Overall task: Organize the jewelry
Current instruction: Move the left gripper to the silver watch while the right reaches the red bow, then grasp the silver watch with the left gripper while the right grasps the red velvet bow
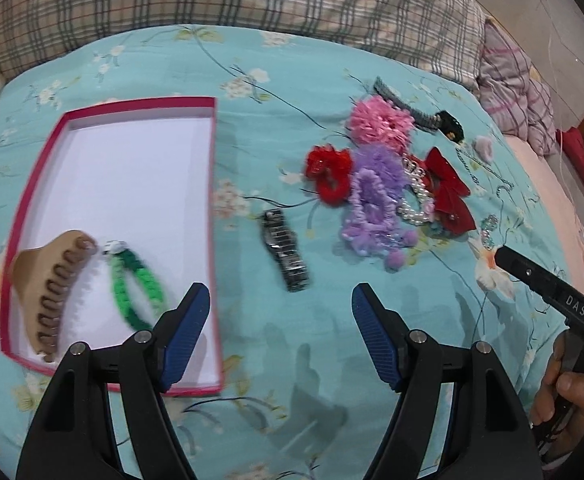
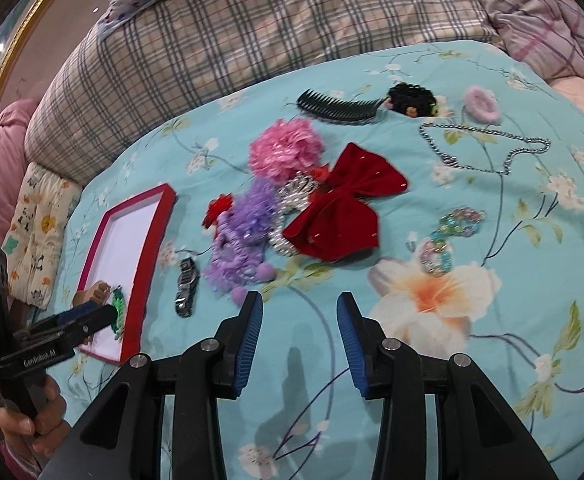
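A red-rimmed white box [image 1: 212, 184] lies on the bed; it also shows in the right wrist view [image 2: 160, 220]. In it lie a tan claw clip [image 1: 44, 288] and a green bracelet [image 1: 140, 284]. A dark watch [image 1: 286, 256] lies just right of the box [image 2: 186, 288]. Further right is a pile: pink scrunchie [image 1: 380, 120], purple scrunchie [image 1: 372, 196], red scrunchie [image 1: 330, 172], pearl bracelet [image 1: 416, 204], red bow [image 2: 340, 208]. My left gripper [image 1: 280, 300] is open and empty above the box's right edge. My right gripper [image 2: 300, 308] is open and empty near the pile.
A black comb [image 2: 336, 110], a black hair tie [image 2: 412, 100], a pink hair tie [image 2: 482, 104], a silver chain [image 2: 488, 148] and a beaded bracelet [image 2: 448, 240] lie on the teal floral sheet [image 2: 452, 360]. A plaid blanket [image 2: 252, 32] lies behind.
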The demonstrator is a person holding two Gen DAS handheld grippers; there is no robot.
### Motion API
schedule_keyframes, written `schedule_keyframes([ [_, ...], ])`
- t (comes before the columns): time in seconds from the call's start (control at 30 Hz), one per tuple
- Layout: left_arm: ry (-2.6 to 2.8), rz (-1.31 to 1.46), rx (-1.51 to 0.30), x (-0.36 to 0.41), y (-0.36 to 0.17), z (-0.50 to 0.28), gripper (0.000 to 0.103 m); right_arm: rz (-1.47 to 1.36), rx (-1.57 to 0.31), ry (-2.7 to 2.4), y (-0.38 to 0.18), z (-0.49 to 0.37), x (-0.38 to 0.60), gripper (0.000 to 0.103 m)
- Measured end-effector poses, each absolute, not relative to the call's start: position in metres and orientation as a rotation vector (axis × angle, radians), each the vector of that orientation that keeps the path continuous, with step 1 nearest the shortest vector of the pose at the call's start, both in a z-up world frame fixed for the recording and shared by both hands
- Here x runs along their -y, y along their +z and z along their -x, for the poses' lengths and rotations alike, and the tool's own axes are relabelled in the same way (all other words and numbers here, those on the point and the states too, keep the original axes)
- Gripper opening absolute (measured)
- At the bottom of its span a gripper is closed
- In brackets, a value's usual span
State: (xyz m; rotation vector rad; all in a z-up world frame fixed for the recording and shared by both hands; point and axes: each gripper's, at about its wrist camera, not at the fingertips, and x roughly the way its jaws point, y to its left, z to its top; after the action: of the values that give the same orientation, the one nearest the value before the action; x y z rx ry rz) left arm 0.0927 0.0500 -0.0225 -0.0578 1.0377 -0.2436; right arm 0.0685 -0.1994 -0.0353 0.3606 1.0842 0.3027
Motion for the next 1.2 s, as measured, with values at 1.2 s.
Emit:
schedule_keyframes([
  [1.2,-0.236,0.002,-1.138,-0.029,-0.086,-0.15,0.04,-0.517,-1.143,0.207,-0.099,-0.158,0.213,0.04],
])
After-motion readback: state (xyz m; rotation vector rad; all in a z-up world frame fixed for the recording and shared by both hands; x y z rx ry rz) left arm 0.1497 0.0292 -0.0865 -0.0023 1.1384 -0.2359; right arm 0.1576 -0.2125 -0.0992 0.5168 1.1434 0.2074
